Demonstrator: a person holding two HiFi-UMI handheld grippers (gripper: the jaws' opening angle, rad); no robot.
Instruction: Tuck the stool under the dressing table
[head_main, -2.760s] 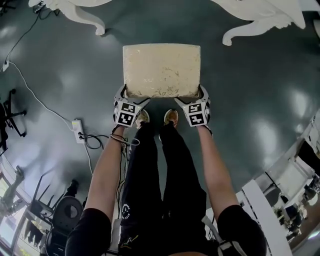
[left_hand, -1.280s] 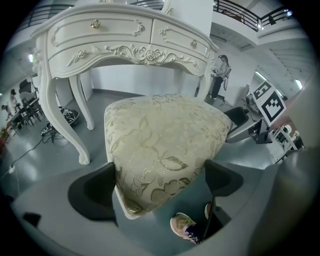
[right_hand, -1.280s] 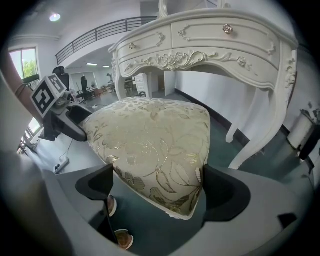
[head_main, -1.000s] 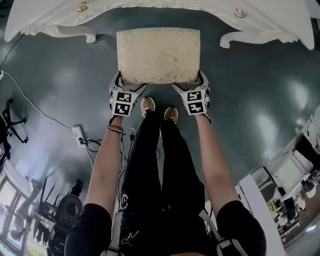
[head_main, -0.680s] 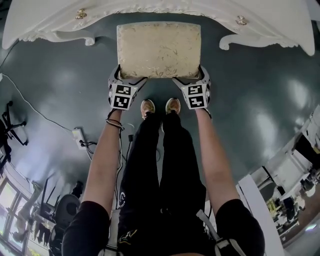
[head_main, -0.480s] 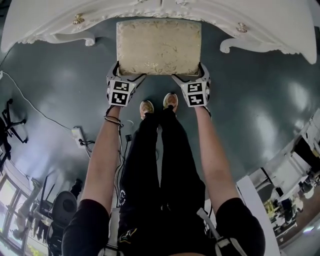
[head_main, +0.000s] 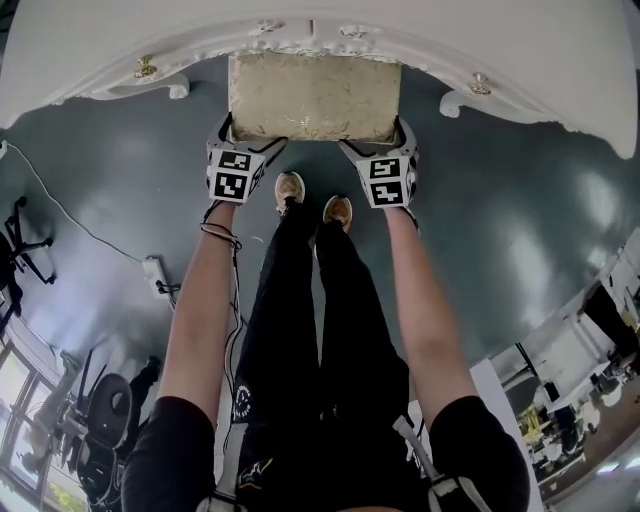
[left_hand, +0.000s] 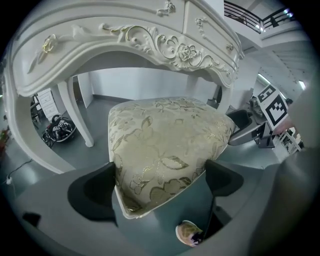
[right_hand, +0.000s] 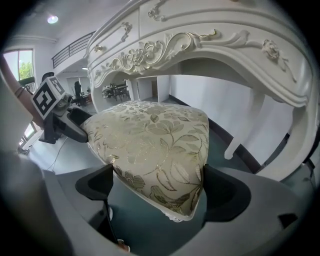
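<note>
The stool (head_main: 314, 98) has a cream cushion with a gold leaf pattern, and its far edge lies under the front edge of the white carved dressing table (head_main: 320, 30). My left gripper (head_main: 240, 138) is shut on the stool's near left corner. My right gripper (head_main: 385, 142) is shut on the near right corner. In the left gripper view the cushion (left_hand: 165, 145) fills the space between the jaws of the left gripper (left_hand: 157, 187), with the table's drawer front (left_hand: 125, 45) arching above. The right gripper view shows the same cushion (right_hand: 155, 145) in the right gripper (right_hand: 157, 190), below the table (right_hand: 210, 40).
The table's curved front legs (head_main: 178, 90) (head_main: 452, 103) stand either side of the stool. The person's shoes (head_main: 290, 188) are just behind it. A power strip with cables (head_main: 155, 275) lies on the dark floor at left. A chair base (head_main: 95, 440) is at lower left.
The person has stepped forward, and both grippers have carried the stool toward the table. Its far edge, short of the table before, now sits beneath the front edge.
</note>
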